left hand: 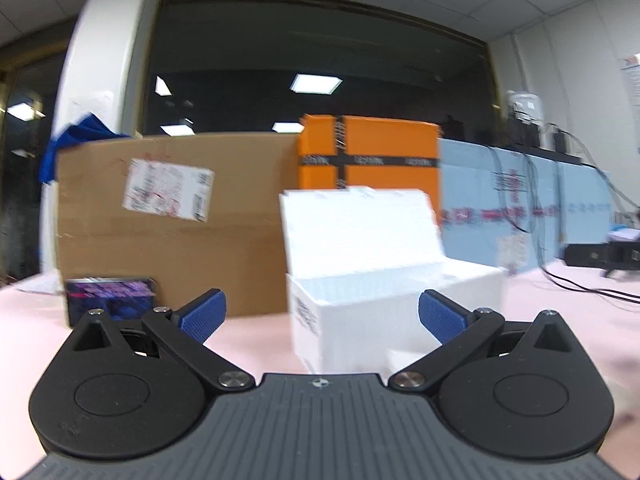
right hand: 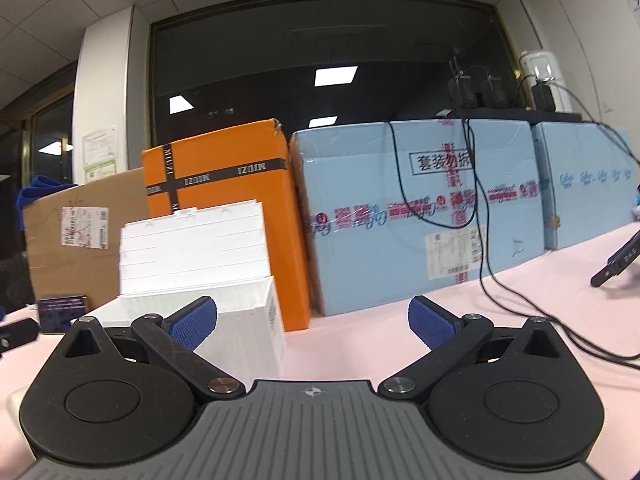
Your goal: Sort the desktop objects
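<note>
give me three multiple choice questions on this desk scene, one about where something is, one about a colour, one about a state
1. Where does the orange box stand?
A. behind the white storage box
B. on top of the blue carton
C. lying flat by the cables

2. What colour are the gripper pads?
A. red
B. blue
C. green

3. How is the white storage box's lid?
A. shut
B. taken off
C. open, standing up

Answers:
1 A, it rises directly behind the white box.
2 B, both wrist views show blue textured pads.
3 C, the lid stands upright over the open body.
</note>
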Demonstrator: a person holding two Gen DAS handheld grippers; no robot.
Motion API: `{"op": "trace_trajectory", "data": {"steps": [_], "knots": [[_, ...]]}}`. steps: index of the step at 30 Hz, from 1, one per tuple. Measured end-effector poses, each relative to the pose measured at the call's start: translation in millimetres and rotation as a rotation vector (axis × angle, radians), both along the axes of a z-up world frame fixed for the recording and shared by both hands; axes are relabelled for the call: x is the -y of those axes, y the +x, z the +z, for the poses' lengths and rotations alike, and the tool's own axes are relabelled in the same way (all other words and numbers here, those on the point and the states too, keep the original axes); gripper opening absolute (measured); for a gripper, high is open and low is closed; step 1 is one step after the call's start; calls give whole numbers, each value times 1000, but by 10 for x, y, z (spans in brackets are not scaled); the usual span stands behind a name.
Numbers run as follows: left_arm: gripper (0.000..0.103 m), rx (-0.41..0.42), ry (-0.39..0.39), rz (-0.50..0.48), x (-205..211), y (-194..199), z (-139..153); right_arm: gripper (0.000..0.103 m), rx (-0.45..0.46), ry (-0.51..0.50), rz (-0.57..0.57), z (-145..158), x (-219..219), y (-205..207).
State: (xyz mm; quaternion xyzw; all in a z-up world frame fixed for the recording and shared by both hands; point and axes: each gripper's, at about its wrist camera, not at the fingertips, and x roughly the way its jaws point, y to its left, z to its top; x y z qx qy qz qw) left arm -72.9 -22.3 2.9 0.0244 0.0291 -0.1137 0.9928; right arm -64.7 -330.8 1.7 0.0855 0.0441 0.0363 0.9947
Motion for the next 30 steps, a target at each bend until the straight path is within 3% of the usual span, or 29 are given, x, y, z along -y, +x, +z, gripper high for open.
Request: {"op": "trace_trajectory", "data": {"steps": [8,12,23,30], "knots": [[103,-147,36,-147,101,-56,-30,103,-85,84,130,-20,70,-136],[103,-235,18,-205,136,-51,-70,103,-127,128,158,-28,111,-182],[93,-488,-155,-348,11,62,-222,103,-286,249,249,-84,255,-327],[82,-528,-189,-427,32,76,-238,103,-423,336,369,-204,303,-393]]}}
